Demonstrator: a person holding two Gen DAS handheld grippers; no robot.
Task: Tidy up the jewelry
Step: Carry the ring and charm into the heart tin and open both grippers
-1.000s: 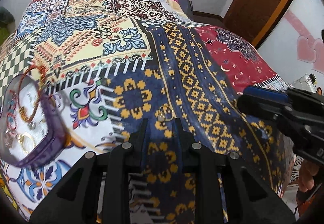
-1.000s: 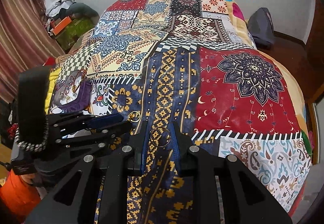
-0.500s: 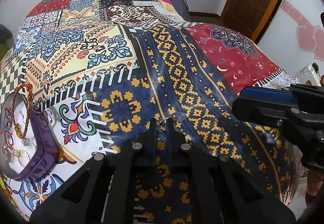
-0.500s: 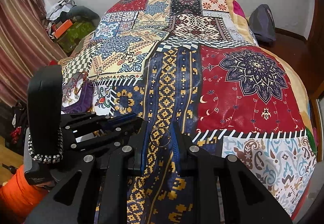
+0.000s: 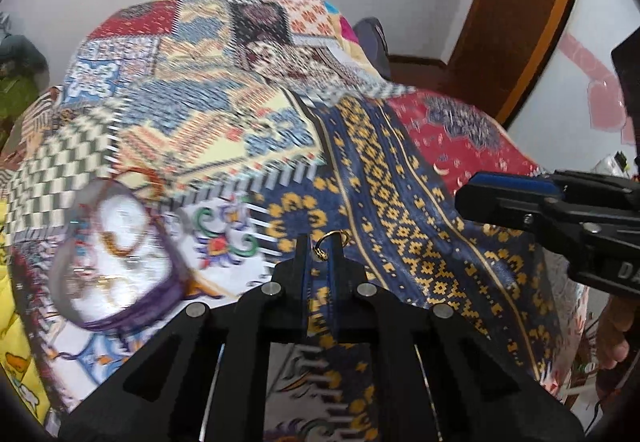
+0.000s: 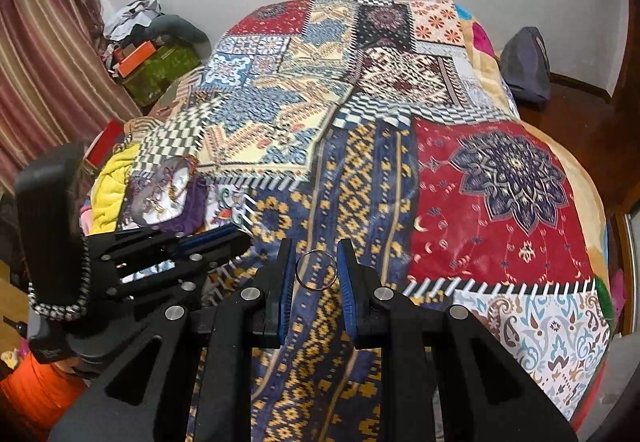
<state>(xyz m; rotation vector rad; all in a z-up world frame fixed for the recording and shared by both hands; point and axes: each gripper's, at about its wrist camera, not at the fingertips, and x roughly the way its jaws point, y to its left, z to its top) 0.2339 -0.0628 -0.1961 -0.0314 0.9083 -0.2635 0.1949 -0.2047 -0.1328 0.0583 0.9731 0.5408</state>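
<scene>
1. You are working over a bed spread with a patchwork quilt (image 6: 400, 170), white wall behind, curtains on the far left side and a wooden door at the right
2. Your left gripper (image 5: 320, 242) has its jaws drawn narrow and pinches a small gold ring (image 5: 329, 240) by its lower edge; the loop stands up above the tips, and the blur in this view suggests the gripper is in motion
3. Your right gripper (image 6: 316, 262) holds a larger silver ring (image 6: 316, 269) between jaws set at a moderate gap, the loop touching both blue pads (image 6: 347, 282)
4. The purple jewelry tray (image 5: 136, 306) lies on the quilt to the left of both grippers, with bangles and rings already inside; it looks like the place for both pieces
5. The step in hand appears to be carrying the gold ring to that tray. Keep the squeeze steady, since only a thin edge is caught and a slip would lose it against the busy pattern
6. Bring the tips low over a bare patch of the tray's white floor before you release
7. Keep the right gripper back and clear until the left one leaves
</scene>
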